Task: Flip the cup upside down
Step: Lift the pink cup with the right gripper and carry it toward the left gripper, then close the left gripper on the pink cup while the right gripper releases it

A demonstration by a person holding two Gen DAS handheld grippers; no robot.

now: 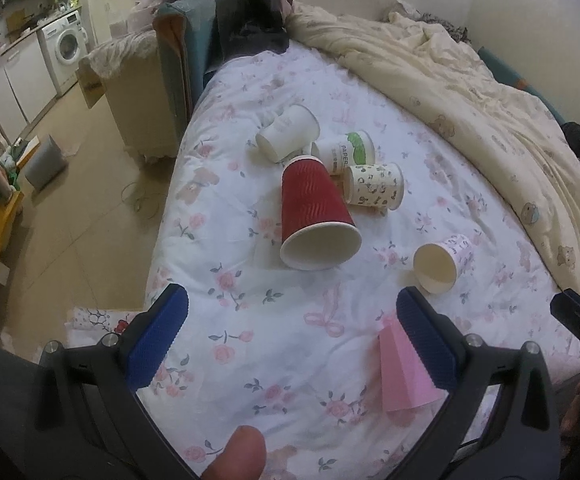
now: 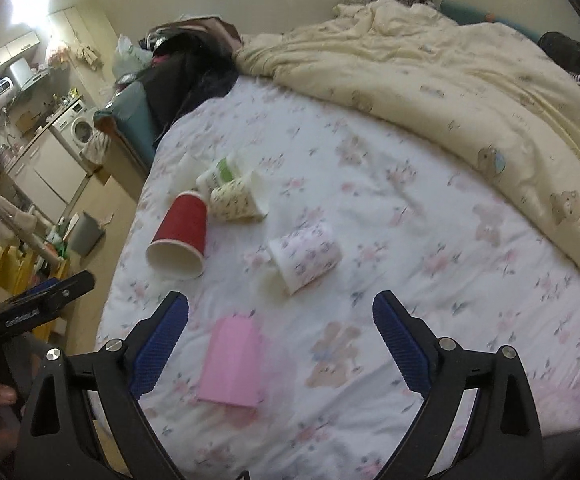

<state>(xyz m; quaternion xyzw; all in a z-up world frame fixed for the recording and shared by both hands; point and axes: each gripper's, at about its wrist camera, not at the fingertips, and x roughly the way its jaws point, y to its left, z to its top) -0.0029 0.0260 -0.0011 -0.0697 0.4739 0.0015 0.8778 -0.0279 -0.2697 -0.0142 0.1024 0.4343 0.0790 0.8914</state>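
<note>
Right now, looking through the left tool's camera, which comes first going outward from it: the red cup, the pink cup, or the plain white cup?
1. Pink cup, right beside the left tool's right finger, partly hidden by it.
2. Red cup, mid-bed, lying on its side with its mouth toward the tool.
3. White cup, behind the red one at the far end of the cluster, also tipped over.

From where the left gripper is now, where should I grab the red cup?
Grip the red cup across its ribbed wall, near the middle. It lies on its side, mouth facing the left hand-held gripper, so come down from above, fingers straddling it, clear of the patterned cup by its base.
</note>
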